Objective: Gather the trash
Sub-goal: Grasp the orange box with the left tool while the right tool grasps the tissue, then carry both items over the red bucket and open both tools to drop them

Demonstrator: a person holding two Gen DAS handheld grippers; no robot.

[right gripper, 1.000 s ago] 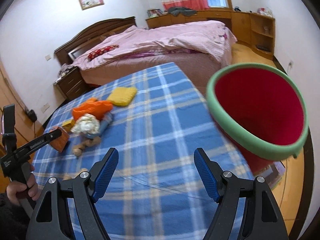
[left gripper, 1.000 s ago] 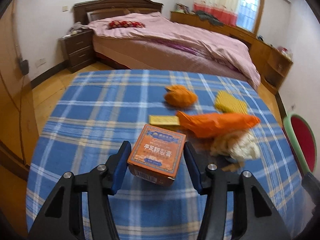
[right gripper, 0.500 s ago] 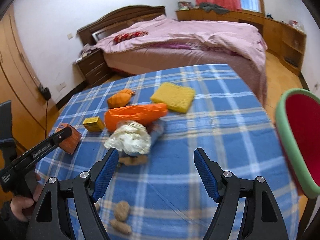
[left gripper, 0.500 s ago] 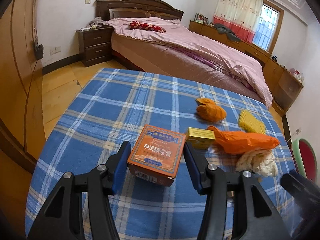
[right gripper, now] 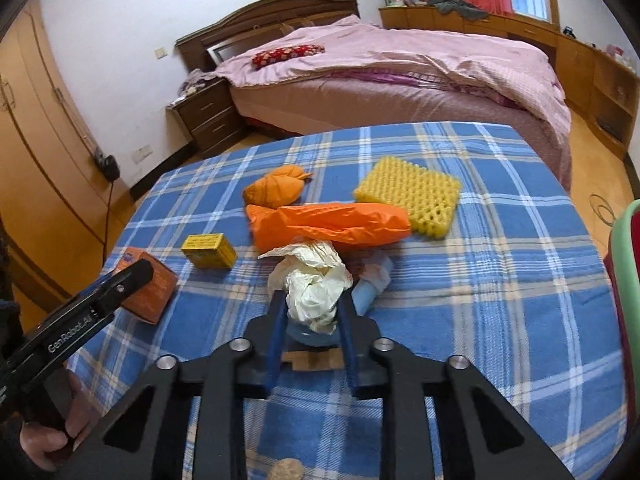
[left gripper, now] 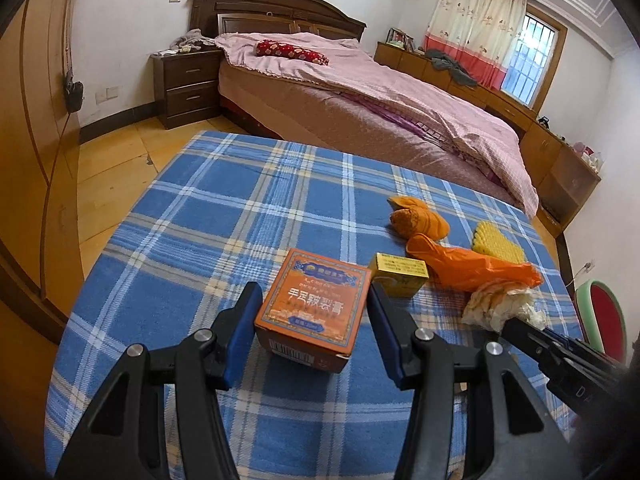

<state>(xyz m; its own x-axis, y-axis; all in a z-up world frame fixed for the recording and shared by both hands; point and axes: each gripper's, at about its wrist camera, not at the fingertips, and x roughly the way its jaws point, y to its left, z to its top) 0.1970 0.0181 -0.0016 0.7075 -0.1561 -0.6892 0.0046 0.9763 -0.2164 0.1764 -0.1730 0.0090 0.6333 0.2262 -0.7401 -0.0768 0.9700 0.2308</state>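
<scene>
On the blue plaid tablecloth (right gripper: 492,320) lies a crumpled white wad (right gripper: 310,280), and my right gripper (right gripper: 312,300) has its jaws closing on it, pads pressing both sides. Under the wad sits a pale blue item (right gripper: 370,296). My left gripper (left gripper: 313,294) is shut on an orange box (left gripper: 316,300) with printed characters, held just above the cloth. In the right wrist view that box (right gripper: 158,292) and the left gripper's tip (right gripper: 134,278) show at the left. The wad (left gripper: 500,304) and right gripper's tip (left gripper: 520,330) show at the right of the left wrist view.
An orange plastic bag (right gripper: 332,224), a small yellow box (right gripper: 208,250), a yellow foam pad (right gripper: 408,196) and an orange cloth ball (right gripper: 276,190) lie beyond the wad. A red bin with a green rim (right gripper: 624,280) stands off the table's right edge. A bed stands behind.
My right gripper swung left from the red bin to the white wad and closed from wide open onto it. The left gripper kept the orange box while it shifted and rolled a little.
</scene>
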